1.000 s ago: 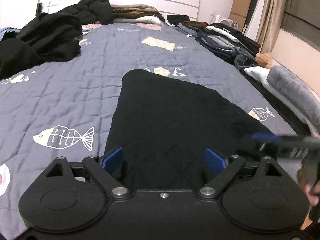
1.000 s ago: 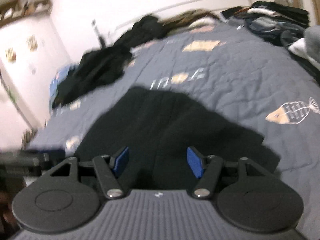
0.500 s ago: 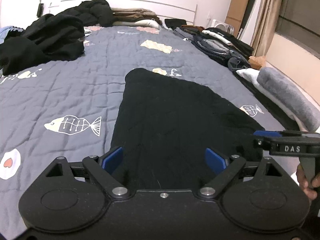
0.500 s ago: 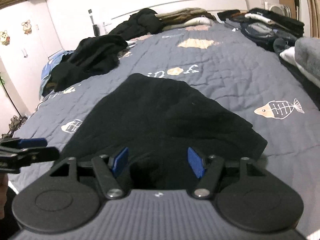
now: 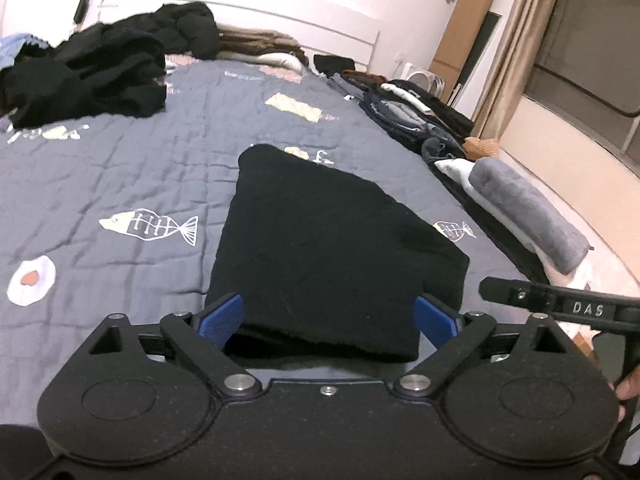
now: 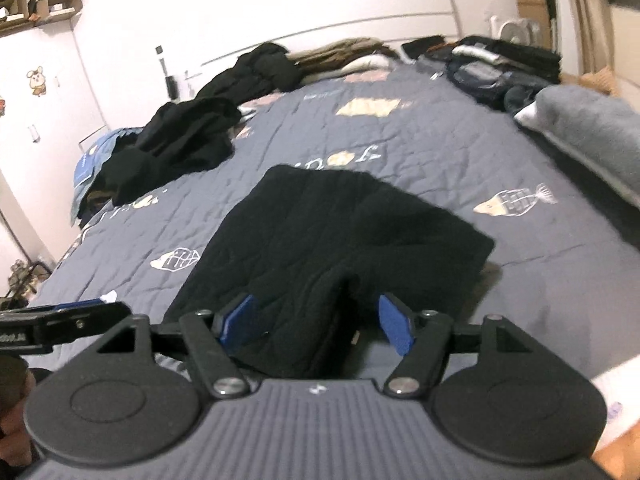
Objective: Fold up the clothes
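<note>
Hovering over the near end of a folded black knit garment point(image 5: 320, 248), the left gripper point(image 5: 330, 320) stands with its blue-padded jaws spread wide, one pad to each side of the cloth's near edge and neither pressing on it. The right gripper point(image 6: 318, 322), seen from its own camera, is likewise open; its jaws have just been opening further, and the garment's near edge lies between the blue pads without being pinched. In the left wrist view the right gripper's black finger reaches in from the right edge, with part of a hand point(image 5: 626, 384) below it.

The black garment lies flat in the middle of a grey-blue quilted bedspread point(image 5: 120, 168) printed with white fish skeletons and fried eggs, its folded form narrowing toward the far end. To the right, along the bed's edge, rests a rolled grey fleece blanket point(image 5: 528, 216), and beyond it a row of folded dark clothes point(image 5: 412, 116). On the far left sits a loose heap of black clothing point(image 5: 92, 76), touching a second dark pile near the white headboard point(image 5: 280, 24). A tan curtain point(image 5: 516, 48) hangs at the far right, beside a tall brown cardboard tube point(image 5: 464, 24).
</note>
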A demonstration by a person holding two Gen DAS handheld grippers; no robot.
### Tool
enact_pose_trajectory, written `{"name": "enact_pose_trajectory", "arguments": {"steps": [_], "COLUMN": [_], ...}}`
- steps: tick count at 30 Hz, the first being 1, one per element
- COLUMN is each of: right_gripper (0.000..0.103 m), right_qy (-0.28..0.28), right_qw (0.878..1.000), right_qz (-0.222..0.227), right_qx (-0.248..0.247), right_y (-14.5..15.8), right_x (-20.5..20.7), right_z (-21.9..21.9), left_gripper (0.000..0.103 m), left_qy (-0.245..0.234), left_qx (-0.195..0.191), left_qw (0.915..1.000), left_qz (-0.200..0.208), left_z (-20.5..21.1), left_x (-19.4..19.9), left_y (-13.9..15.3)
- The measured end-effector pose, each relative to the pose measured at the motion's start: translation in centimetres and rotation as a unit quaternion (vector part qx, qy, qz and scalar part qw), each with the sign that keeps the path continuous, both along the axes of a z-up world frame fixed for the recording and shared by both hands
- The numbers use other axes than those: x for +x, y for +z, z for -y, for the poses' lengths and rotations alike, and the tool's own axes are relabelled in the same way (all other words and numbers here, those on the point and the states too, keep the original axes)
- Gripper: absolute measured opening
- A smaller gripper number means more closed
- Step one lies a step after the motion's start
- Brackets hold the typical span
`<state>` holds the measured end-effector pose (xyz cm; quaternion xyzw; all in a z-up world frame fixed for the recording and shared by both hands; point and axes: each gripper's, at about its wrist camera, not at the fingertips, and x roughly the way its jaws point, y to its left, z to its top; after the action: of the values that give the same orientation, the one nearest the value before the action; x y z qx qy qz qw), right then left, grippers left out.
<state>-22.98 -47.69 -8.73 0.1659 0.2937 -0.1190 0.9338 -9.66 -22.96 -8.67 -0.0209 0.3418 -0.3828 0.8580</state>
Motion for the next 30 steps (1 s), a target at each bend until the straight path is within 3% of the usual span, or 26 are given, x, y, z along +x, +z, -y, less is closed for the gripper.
{"name": "enact_pose_trajectory", "arguments": {"steps": [15, 30], "right_gripper": [0.074, 0.074], "right_qy": [-0.005, -0.007], "right_qw": [1.0, 1.0], "right_qz": [0.019, -0.022], "right_qx": [0.013, 0.014], "right_y": [4.3, 3.5], "right_x": [-2.9, -3.6], "right_z": [-3.0, -3.9], "left_gripper": [0.095, 0.095], "left_qy": [-0.009, -0.016], "left_qx": [0.035, 0.09], "left_qw": [0.9978, 0.9955], "left_qz": [0.055, 0.023], "left_z": [-2.1, -2.6], "left_x": [-4.0, -4.2], "left_y": [4.3, 3.5]}}
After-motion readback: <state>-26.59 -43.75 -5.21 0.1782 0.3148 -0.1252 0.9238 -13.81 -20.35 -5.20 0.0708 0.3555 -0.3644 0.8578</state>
